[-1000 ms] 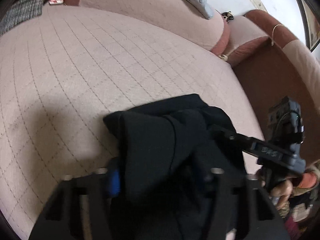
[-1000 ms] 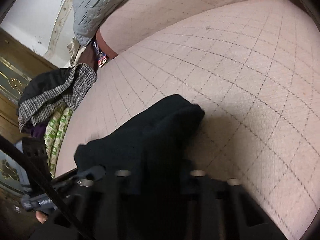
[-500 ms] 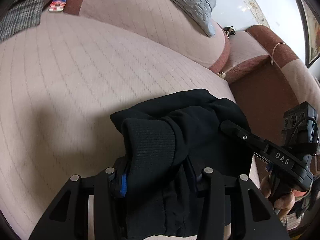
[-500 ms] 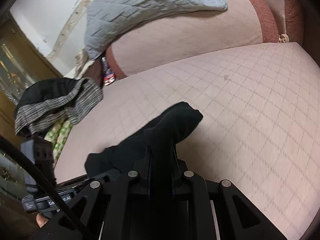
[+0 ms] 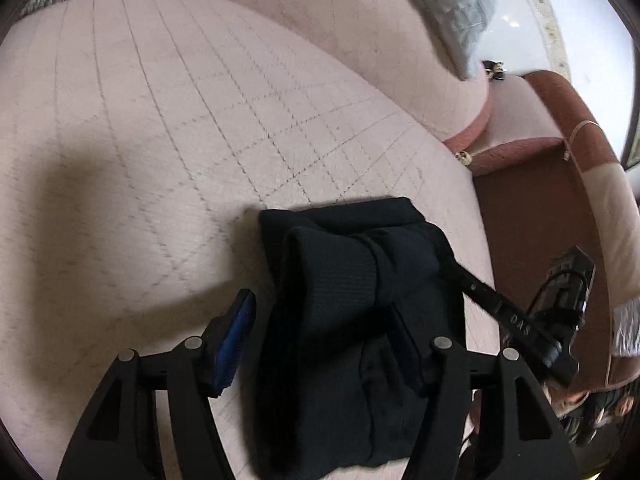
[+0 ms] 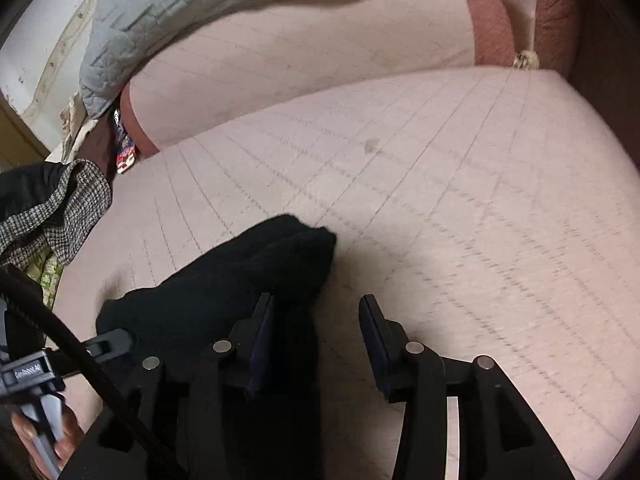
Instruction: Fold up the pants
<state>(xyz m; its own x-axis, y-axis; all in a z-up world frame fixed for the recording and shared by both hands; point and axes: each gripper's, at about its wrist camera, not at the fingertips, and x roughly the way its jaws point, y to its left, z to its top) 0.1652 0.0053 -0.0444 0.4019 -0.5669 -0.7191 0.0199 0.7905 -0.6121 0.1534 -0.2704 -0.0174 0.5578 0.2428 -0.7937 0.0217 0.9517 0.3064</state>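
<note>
The black pants (image 5: pixel 352 304) lie folded in a thick bundle on the pink quilted sofa seat (image 5: pixel 200 128). My left gripper (image 5: pixel 320 340) is open, its fingers standing on either side of the bundle's near end without pinching it. In the right wrist view the pants (image 6: pixel 240 280) lie left of centre. My right gripper (image 6: pixel 316 332) is open, its left finger against the bundle's edge and its right finger over bare seat. Each gripper shows in the other's view: the right one (image 5: pixel 520 320), the left one (image 6: pixel 60 360).
A grey quilted blanket (image 6: pixel 192 8) lies over the sofa back. A pile of checked and black clothes (image 6: pixel 48 204) sits at the seat's left end. A red-brown armrest (image 5: pixel 560 120) closes off the right end. A small colourful packet (image 6: pixel 124 156) lies in the corner.
Both grippers have opened and let go of the pants. The bundle now rests on the seat, and both grippers have drawn back a little.
</note>
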